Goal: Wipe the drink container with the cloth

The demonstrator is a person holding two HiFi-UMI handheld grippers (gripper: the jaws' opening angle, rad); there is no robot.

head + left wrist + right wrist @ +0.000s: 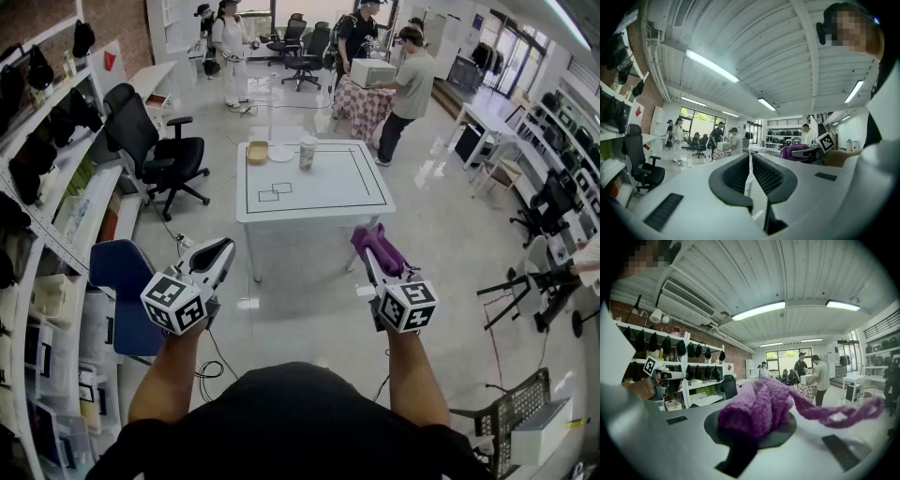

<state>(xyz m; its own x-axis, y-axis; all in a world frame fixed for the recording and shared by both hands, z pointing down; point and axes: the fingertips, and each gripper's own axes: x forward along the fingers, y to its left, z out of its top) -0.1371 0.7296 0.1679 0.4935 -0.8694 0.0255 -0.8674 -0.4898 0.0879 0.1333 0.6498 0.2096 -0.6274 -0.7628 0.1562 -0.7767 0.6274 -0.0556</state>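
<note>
My right gripper is clamped on the purple cloth; my left gripper is closed and empty. The drink container stands at twelve o'clock, on the far edge of the table. I should walk close, open the left to steady it, then wipe.

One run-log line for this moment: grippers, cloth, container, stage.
left gripper: shut, empty | right gripper: shut on purple cloth | drink container: upright on table, untouched | stage: wiping not begun
</note>
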